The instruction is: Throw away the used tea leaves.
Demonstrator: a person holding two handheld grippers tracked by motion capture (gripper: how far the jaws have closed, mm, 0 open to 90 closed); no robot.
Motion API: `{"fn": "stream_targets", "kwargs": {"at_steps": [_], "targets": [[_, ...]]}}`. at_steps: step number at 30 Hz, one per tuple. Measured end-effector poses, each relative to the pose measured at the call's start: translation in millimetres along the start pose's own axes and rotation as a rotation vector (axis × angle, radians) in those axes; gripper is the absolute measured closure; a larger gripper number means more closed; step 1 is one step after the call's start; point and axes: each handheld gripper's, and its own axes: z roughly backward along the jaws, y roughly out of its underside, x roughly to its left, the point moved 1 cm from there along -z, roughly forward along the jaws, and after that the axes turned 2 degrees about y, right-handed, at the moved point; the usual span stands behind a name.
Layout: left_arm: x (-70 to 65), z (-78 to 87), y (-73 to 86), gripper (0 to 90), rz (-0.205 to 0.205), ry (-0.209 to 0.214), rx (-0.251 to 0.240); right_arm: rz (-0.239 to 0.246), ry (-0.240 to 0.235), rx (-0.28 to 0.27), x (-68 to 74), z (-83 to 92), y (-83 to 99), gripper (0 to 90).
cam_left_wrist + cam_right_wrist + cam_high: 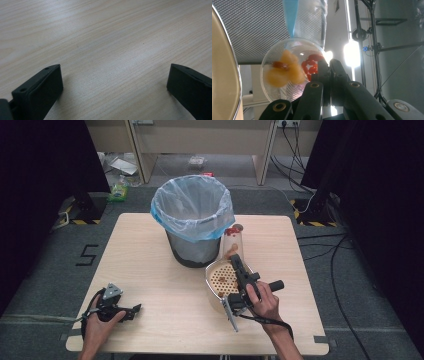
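A clear plastic cup (232,241) hangs tilted beside the bin, above the far edge of a beige perforated strainer (218,279). My right gripper (234,256) is over the strainer, shut on the cup's rim. In the right gripper view the cup (287,75) holds blurred yellow-orange pieces and small red pieces, with the gripper (329,68) clamped on its edge. My left gripper (135,309) rests on the table at the front left. Its jaws stand wide apart over bare wood, and the left gripper (115,82) has nothing between them.
A dark mesh bin (192,222) lined with a blue-rimmed clear bag stands at the table's middle back, right beside the cup. The strainer's beige rim (229,75) is close on the left in the right gripper view. Cables and stands surround the table.
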Motion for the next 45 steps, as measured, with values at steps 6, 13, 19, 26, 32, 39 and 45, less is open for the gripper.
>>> {"fn": "stream_targets", "kwargs": {"at_steps": [6,13,19,26,32,39,45], "targets": [[-0.1,-0.1,0.0,0.0,0.002,0.0,-0.001,0.0,0.017,-0.001,-5.5,-2.9,-0.9,88.4],[-0.1,-0.1,0.0,0.0,0.001,0.0,-0.001,-0.161,-0.034,0.04,-13.9,-7.2,3.4,88.3],[0.0,0.0,0.0,0.0,0.0,0.0,0.0,-0.493,-0.115,0.119,-35.6,-16.4,25.3,88.3],[0.0,0.0,0.0,0.0,0.0,0.0,0.0,-0.769,-0.201,0.18,-44.7,-31.1,45.9,88.2],[0.1,0.0,0.0,0.0,0.001,0.001,0.0,-0.933,-0.246,0.208,-48.0,-43.8,61.6,88.1],[0.1,0.1,0.0,0.0,0.0,0.001,0.001,-1.059,-0.28,0.226,-58.9,-58.0,77.3,88.1],[0.1,0.1,-0.1,0.0,0.0,0.001,0.001,-1.124,-0.289,0.237,-70.5,-67.5,88.0,88.1]]}}
